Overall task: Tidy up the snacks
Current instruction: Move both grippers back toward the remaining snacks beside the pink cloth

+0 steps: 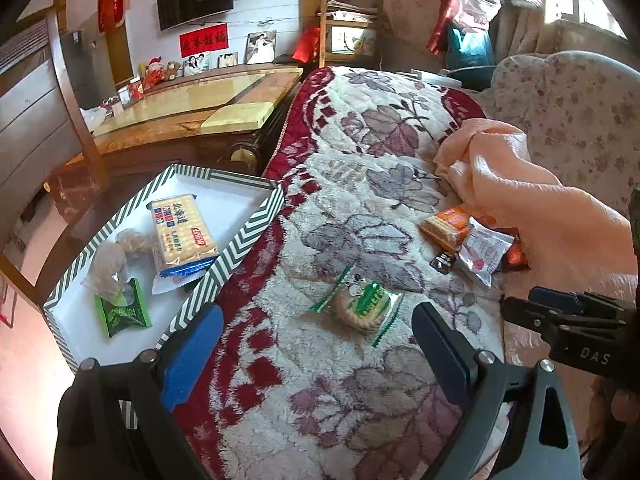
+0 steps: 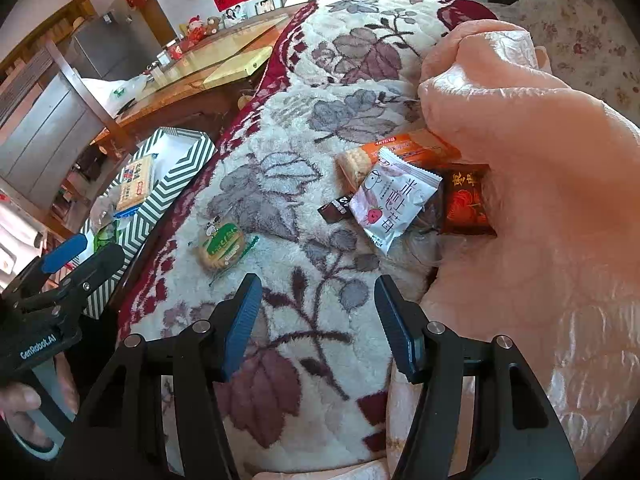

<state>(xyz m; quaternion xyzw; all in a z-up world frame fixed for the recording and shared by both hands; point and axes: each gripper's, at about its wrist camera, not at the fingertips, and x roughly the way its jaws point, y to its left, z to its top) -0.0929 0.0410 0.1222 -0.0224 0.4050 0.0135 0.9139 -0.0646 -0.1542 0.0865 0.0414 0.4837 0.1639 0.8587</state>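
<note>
A green-and-clear wrapped round biscuit [image 1: 360, 303] lies on the floral blanket, just ahead of my open, empty left gripper [image 1: 316, 340]; it also shows in the right wrist view [image 2: 221, 245]. A striped box [image 1: 256, 220] at the left holds a cracker pack [image 1: 180, 232], a green candy [image 1: 124, 312] and clear-wrapped snacks [image 1: 120, 256]. By the peach cloth [image 2: 520, 160] lies a pile: a white strawberry packet [image 2: 390, 204], an orange cracker pack [image 2: 400, 148], a red packet [image 2: 466, 204] and a small dark packet [image 2: 335, 208]. My right gripper [image 2: 318, 312] is open and empty, short of that pile.
The floral blanket [image 1: 360, 160] covers the seat. A wooden table [image 1: 192, 108] with a glossy top stands beyond the box. A flowered cushion [image 1: 568, 104] is at the right. The left gripper shows in the right wrist view [image 2: 76, 256], beside the striped box [image 2: 160, 192].
</note>
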